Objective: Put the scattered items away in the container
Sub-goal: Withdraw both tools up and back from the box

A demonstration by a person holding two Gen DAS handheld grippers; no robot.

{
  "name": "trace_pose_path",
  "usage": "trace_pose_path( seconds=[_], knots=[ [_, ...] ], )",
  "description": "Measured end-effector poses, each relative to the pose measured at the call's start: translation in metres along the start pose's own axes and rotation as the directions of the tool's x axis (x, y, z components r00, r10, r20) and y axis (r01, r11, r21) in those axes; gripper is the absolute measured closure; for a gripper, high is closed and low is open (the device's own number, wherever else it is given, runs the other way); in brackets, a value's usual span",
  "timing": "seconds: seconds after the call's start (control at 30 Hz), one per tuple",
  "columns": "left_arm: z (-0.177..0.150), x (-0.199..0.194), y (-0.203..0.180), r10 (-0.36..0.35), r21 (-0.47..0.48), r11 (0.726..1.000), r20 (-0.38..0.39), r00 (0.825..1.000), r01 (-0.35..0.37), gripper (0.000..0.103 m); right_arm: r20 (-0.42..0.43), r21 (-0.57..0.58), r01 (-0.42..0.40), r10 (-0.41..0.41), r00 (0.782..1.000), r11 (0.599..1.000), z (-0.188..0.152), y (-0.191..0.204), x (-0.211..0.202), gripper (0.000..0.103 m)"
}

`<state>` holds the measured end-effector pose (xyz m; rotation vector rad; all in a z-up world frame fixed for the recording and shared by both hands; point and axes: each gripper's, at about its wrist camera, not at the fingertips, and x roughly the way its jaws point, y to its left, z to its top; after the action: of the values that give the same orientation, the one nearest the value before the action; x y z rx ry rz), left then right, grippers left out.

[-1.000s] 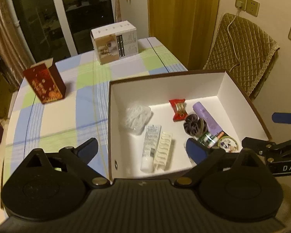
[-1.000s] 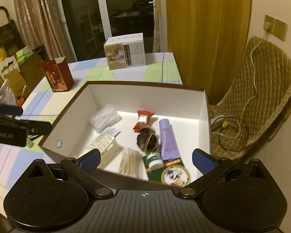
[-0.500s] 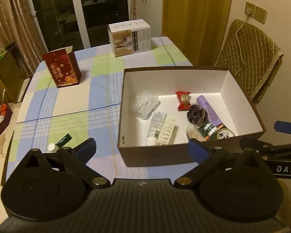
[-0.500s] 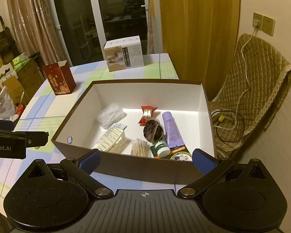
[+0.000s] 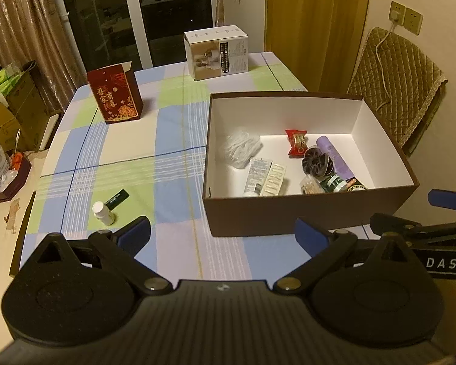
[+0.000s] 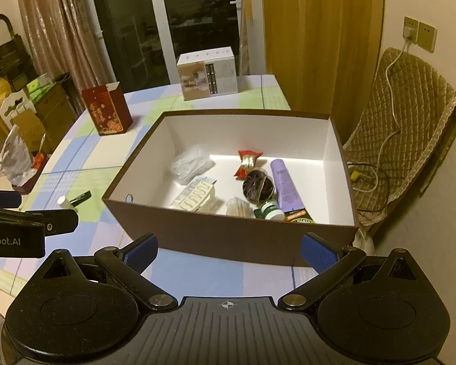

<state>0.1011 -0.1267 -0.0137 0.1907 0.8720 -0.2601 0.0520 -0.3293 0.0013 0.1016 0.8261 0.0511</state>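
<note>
Scattered items remain on the checked tablecloth [image 5: 173, 140]: a small white bottle [image 5: 103, 213] and a dark green packet [image 5: 117, 198] just beside it, left of the brown box [image 5: 288, 216]. Left gripper [image 5: 222, 235] and right gripper [image 6: 229, 251] hang above the near table edge, both spread wide and holding nothing. Farther, the box holds a purple tube [image 6: 285, 190], a red candy [image 5: 297, 141] and other small things.
</note>
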Motion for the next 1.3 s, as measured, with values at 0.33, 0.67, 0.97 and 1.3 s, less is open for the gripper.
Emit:
trace_pose_path(
  seconds=[0.33,0.67,0.97,1.3],
  knots=[
    [-0.016,-0.005,0.005,0.006,-0.001,1.000,-0.010,1.000,-0.006,0.003,-0.014,-0.015,-0.006,0.005,1.000,1.000,-0.013,0.014,-0.007,0.000],
    [-0.026,-0.005,0.006,0.008,0.010,1.000,-0.022,1.000,-0.008,0.003,-0.039,-0.015,-0.001,0.000,0.999,1.000,-0.022,0.020,-0.009,0.000],
    [-0.033,-0.004,0.010,0.013,0.009,1.000,-0.034,0.999,-0.012,0.003,-0.049,-0.032,-0.010,0.009,0.999,0.999,-0.025,0.026,-0.008,0.000],
    [-0.038,-0.001,0.015,0.018,0.004,1.000,-0.047,0.999,-0.018,0.003,-0.063,-0.043,-0.018,0.015,0.998,0.999,-0.026,0.032,-0.003,0.000]
  ],
)
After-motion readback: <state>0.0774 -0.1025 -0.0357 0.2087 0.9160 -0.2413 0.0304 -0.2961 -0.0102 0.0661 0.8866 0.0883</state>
